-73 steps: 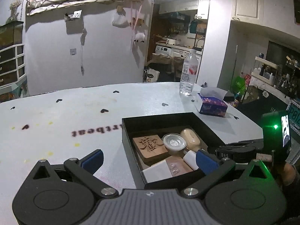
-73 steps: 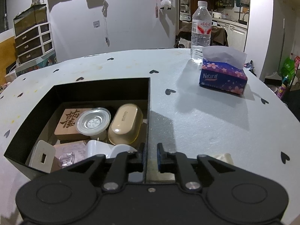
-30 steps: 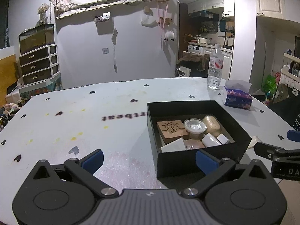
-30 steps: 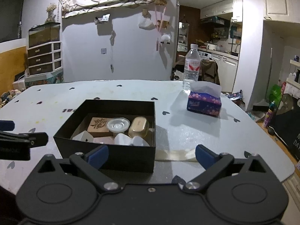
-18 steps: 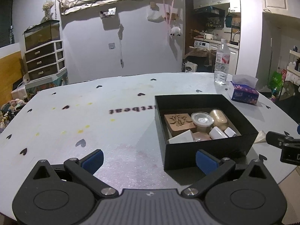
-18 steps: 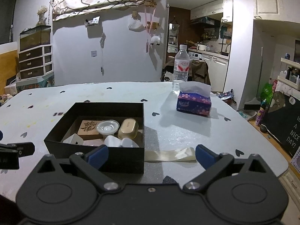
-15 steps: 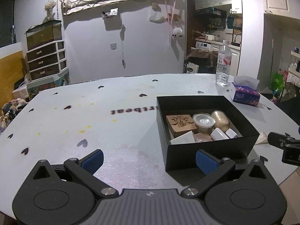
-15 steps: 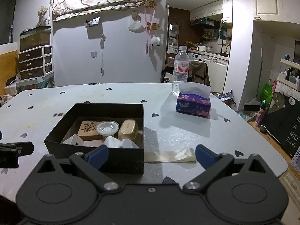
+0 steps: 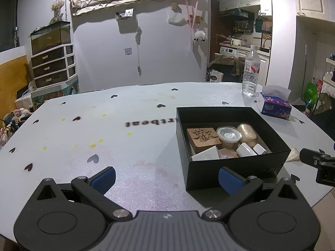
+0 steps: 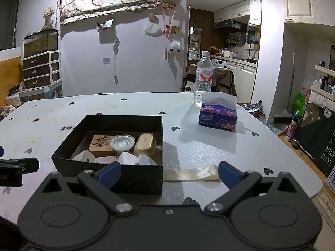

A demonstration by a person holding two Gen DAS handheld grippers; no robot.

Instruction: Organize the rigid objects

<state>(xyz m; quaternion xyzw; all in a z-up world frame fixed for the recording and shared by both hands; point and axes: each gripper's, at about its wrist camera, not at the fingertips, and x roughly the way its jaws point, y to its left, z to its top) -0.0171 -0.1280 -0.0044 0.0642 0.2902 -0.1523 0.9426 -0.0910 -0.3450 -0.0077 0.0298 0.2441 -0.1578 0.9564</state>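
Both hand-held grippers (image 9: 166,176) (image 10: 169,174) hover spread wide before the black box (image 10: 108,170)

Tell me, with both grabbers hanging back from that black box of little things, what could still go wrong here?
The black box sits near the table's front edge, so a careless nudge from the open right gripper could push it off. The cream ribbon beside the box may snag a finger. The water bottle stands upright behind the tissue box and could topple if bumped. The left gripper is open too.
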